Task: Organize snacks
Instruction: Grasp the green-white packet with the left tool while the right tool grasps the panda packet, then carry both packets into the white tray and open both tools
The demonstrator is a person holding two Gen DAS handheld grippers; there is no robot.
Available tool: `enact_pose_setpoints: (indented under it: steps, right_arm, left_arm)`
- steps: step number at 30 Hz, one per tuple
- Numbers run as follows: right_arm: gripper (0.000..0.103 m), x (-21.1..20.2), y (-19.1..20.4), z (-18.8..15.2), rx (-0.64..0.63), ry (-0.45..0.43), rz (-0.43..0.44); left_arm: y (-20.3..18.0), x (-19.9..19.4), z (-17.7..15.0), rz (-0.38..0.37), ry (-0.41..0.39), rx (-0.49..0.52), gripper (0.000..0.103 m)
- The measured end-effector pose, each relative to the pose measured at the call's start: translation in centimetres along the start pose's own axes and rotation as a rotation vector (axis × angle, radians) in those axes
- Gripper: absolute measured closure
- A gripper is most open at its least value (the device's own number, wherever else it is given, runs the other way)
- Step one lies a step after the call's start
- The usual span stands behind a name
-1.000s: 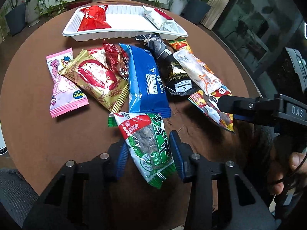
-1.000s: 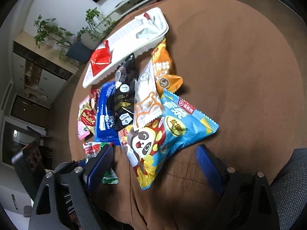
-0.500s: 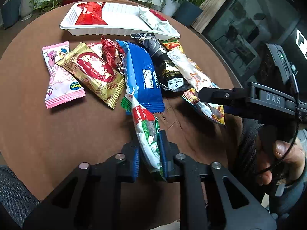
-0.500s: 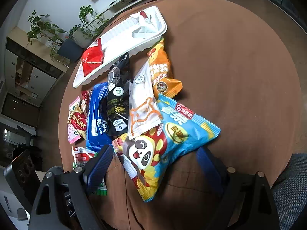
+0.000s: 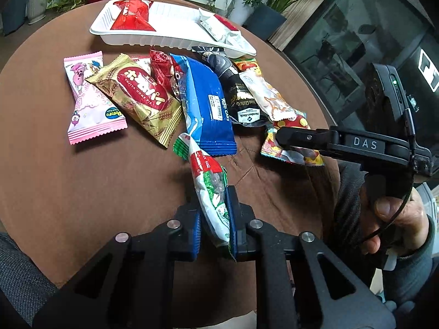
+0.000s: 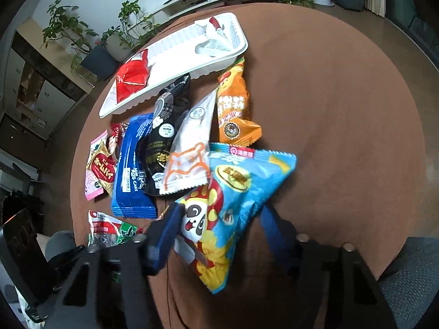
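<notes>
Nut pack [image 5: 210,189], green/red, sits pinched edge-on betw the left claw [image 5: 213,219] pads, clamped tight; its top end leans toward the blue pack [image 5: 204,104]. Right claw [image 6: 219,235] is closing w/ the panda bag [image 6: 233,200] betw its fingers; left finger [image 6: 167,235] looks on the bag's edge, right finger [image 6: 274,235] just beside the other edge, contact unclear thru blur. Rest of the pile lies beyond both claws on the brown table [image 6: 343,109]: pink pack [image 5: 87,98], gold pack [image 5: 140,96], black pack [image 5: 238,93]. White tray [image 5: 170,24] at far side holds a red pack [image 5: 131,16] at one end.
</notes>
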State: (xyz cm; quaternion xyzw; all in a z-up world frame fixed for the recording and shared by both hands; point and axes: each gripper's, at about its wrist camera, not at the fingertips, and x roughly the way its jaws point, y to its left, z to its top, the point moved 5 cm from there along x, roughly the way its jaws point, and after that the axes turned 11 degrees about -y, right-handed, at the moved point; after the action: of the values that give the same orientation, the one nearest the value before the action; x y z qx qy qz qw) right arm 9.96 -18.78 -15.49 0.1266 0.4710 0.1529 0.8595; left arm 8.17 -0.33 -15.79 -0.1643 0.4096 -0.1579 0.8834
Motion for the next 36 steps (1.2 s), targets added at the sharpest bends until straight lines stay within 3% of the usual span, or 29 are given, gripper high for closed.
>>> enact_pose_setpoints:
  steps: [4, 13, 36]
  right_arm:
    - [0.063, -0.4, -1.0, -0.1, 0.012, 0.004, 0.022]
    - [0.078, -1.6, -1.6, -0.6, 0.051, -0.006, 0.086]
    - [0.081, -5.9, -3.5, -1.7, 0.134, -0.014, 0.167]
  left_arm:
    - [0.1, 0.0, 0.0, -0.006, -0.001, -0.002, 0.089]
    - [0.2, -0.1, -0.1, -0.011, -0.001, -0.002, 0.089]
    - [0.5, -1.8, -0.1, -0.056, -0.030, -0.033, 0.090]
